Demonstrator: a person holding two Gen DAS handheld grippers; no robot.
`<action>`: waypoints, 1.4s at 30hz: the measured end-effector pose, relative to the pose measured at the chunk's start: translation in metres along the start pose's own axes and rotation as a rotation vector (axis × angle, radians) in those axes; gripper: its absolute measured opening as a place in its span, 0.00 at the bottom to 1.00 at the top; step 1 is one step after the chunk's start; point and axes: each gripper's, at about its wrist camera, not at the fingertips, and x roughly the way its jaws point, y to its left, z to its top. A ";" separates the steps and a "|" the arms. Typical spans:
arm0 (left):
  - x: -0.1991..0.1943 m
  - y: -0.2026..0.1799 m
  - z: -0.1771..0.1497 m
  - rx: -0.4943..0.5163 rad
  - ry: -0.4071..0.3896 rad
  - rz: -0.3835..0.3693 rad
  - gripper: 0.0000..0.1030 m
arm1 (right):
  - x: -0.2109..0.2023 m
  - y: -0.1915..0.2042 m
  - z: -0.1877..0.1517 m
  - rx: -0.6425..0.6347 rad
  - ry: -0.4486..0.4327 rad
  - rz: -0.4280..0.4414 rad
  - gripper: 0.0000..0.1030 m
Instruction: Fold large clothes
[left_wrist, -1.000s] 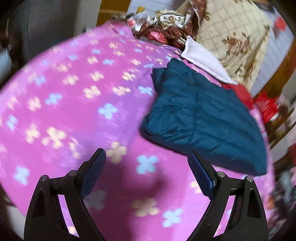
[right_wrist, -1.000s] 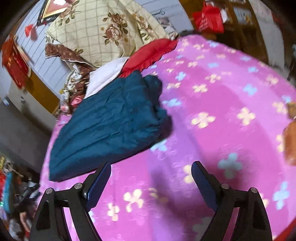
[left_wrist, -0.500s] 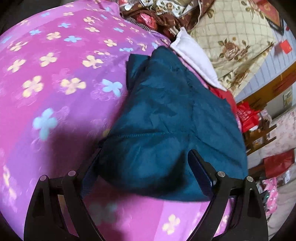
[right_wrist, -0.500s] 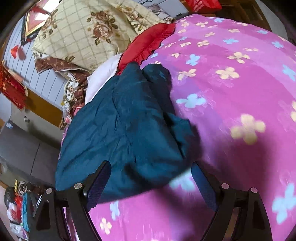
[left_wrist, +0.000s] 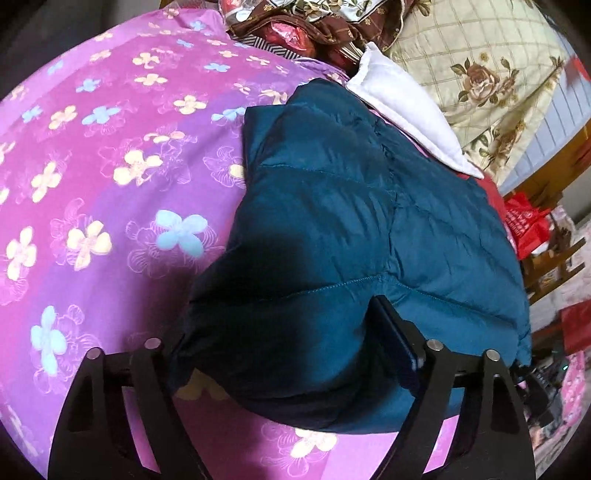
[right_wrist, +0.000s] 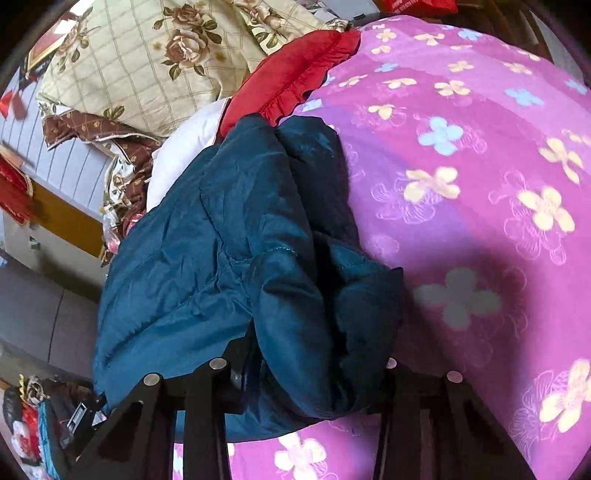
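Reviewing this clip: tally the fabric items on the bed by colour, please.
Teal: 1, padded jacket
White: 1, cushion
Red: 1, ruffled pillow
Cream floral: 1, quilt
Pink floral: 1, bedspread
Total: 5

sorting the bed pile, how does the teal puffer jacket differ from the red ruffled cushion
The teal quilted puffer jacket is bulky, stitched in puffed panels and lies folded in front; the red ruffled satin cushion shows far less of itself and is smooth with a frilled edge. The jacket sits nearest the claws, the cushion behind it. Both are shiny fabric on the pink flowered bedspread.
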 end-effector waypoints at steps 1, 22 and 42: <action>-0.002 -0.002 -0.002 0.022 -0.006 0.012 0.77 | -0.001 -0.001 -0.001 -0.012 0.001 -0.002 0.34; -0.083 0.002 -0.017 0.032 -0.081 0.075 0.73 | -0.087 0.053 -0.046 -0.318 -0.136 -0.209 0.44; -0.096 0.012 -0.049 0.068 -0.122 0.185 0.73 | -0.096 0.062 -0.096 -0.385 -0.109 -0.222 0.47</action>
